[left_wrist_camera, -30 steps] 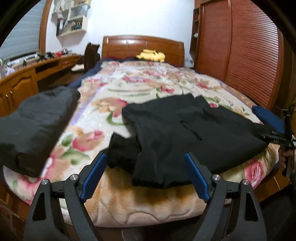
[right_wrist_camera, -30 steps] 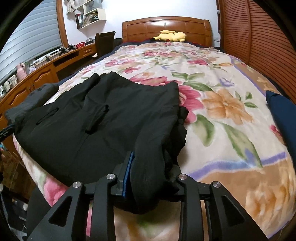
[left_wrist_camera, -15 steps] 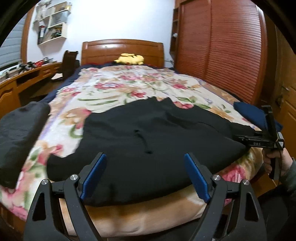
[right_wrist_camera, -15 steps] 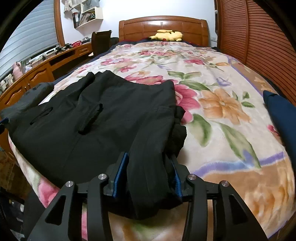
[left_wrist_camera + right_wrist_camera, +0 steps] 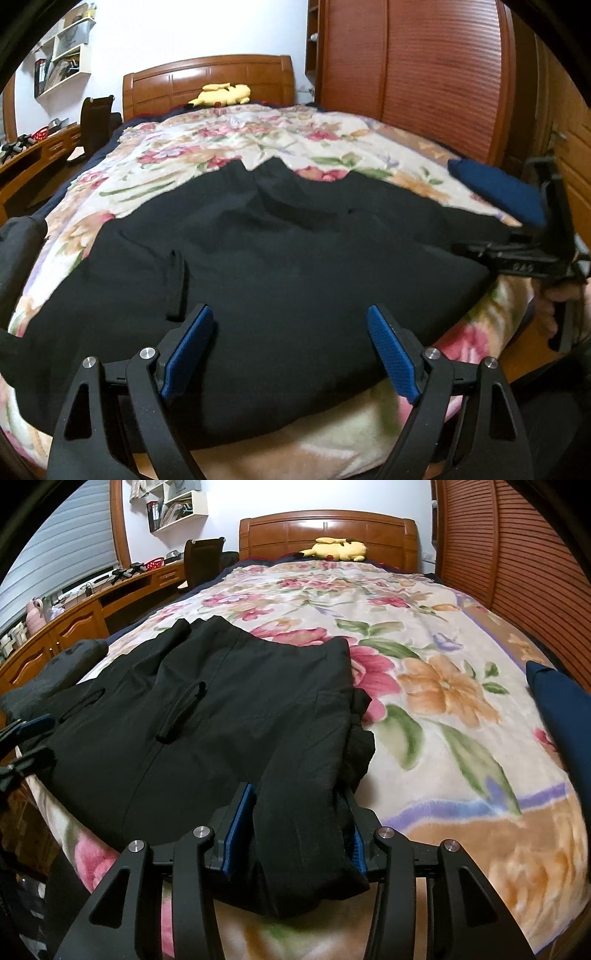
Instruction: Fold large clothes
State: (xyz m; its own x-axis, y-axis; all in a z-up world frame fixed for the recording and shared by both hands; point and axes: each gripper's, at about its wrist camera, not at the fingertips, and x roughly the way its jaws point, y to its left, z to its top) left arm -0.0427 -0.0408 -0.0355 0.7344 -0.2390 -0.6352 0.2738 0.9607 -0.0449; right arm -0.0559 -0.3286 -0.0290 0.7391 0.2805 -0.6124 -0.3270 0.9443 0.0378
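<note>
Black fabric: the large garment [image 5: 280, 266] lies spread flat across the foot end of the bed [image 5: 424, 686], on the floral blanket [image 5: 236, 140].

Left gripper [image 5: 290, 350]: the two blue-padded fingers [image 5: 188, 347] are spread wide, released, with nothing between them. The near edge of the garment lies directly ahead of and below the fingertips; whether the pads touch the cloth cannot be determined.

Right gripper [image 5: 291, 830]: the fingers [image 5: 236, 827] are clenched on a bunched fold at the garment's right-hand end. The fold passes between the pads and hangs down toward the camera. The rest of the garment extends ahead and to the left of these fingers.

In the left wrist view, the right gripper appears far to the right of the left fingers, at the garment's end, with the holding hand [image 5: 554, 306] below it.

A dark grey folded item [image 5: 55, 675] rests at the bed edge, left of both fingers. A navy cloth [image 5: 561, 709] lies to the right. A yellow plush toy [image 5: 338, 548] sits far ahead at the headboard [image 5: 328, 528].
</note>
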